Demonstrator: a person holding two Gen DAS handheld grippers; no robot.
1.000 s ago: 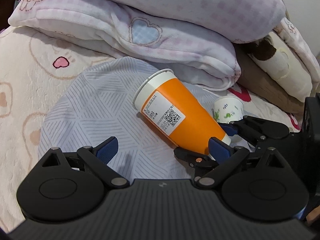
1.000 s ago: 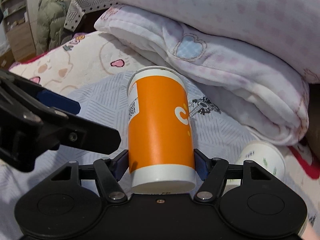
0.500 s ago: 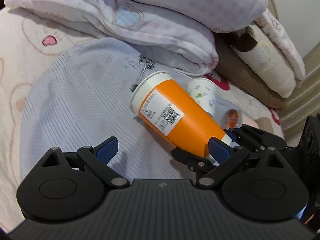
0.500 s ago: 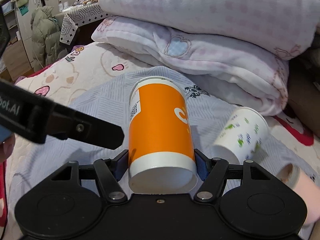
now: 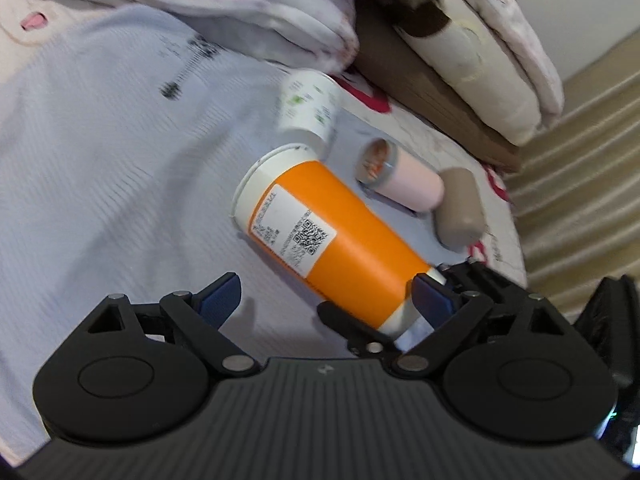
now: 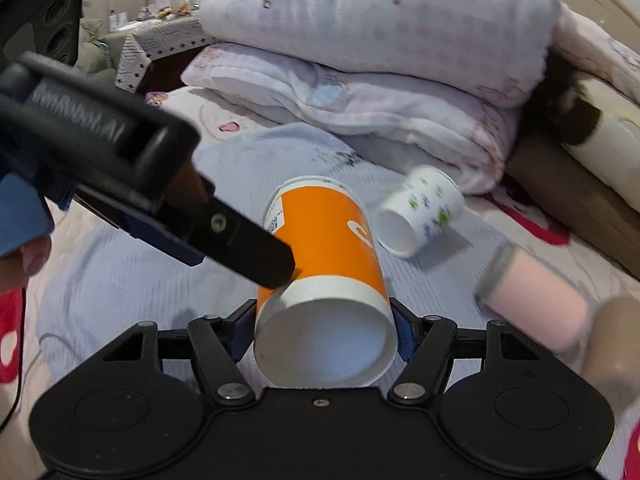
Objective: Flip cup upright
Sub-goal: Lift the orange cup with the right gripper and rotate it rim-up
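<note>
**Orange cup clamped at its base amid a crowd of tumbled cups on the bed**

The right hand-held gripper (image 6: 324, 330) was closed on the orange cup (image 6: 324, 240), its blue pads pressed to either side of the white band at the cup's base, the cup tipped over with its rim pointing away across the pale blue quilted sheet (image 5: 100, 152). The left hand-held gripper (image 5: 324, 294) stood open and empty beside it, one pad close against the cup's lower wall; in the right wrist view its black finger crossed in front of the cup's left side.

Three other things lay just beyond the rim: a small white cup with green print (image 6: 420, 210) on its side, a pink cup (image 5: 404, 182) with a grey rim, and a brown cylinder (image 5: 458, 208) touching the pink one. Folded pink-and-white blankets (image 6: 380, 60) were stacked behind them.

Only the left wrist view showed the cup's white label with a QR code (image 5: 294, 234) and the pink cup's open mouth. Only the right wrist view showed the orange cup's recessed white underside and the furniture of the room (image 6: 160, 44) past the bed.
</note>
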